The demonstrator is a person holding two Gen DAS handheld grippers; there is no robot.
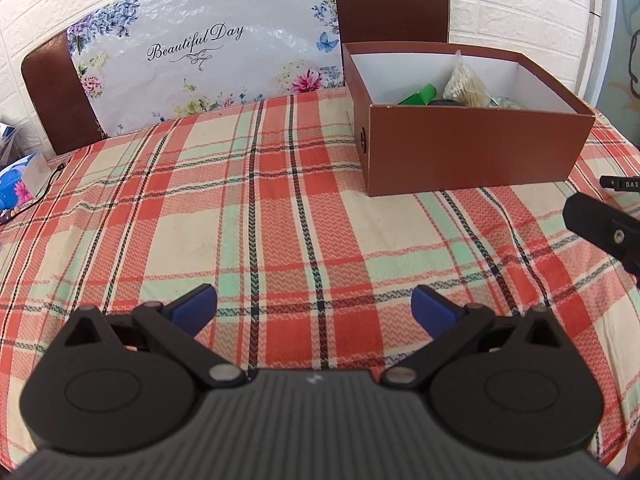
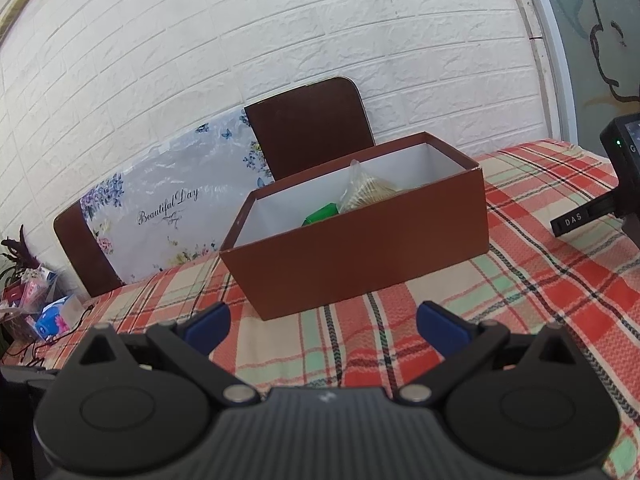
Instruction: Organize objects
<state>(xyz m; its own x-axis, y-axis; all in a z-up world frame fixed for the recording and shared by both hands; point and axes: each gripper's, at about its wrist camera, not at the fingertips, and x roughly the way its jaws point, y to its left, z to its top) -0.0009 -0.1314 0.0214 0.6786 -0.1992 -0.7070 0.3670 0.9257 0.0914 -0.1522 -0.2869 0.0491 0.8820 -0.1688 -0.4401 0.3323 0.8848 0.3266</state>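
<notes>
Though spread wide and holding nothing, left tongs and right tongs above plaid tablecloth, near brown box.

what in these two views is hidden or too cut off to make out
- Bottom of the brown box: its near wall hides the floor in both views, so other contents cannot be ruled out.
- Green item: only its top shows above the wall, right wrist view; identity unclear.
- Clear bag: contents too small to identify.
- Dark object beside the bag, left wrist view: mostly hidden.
- Black device: cut off by the right edge.
</notes>
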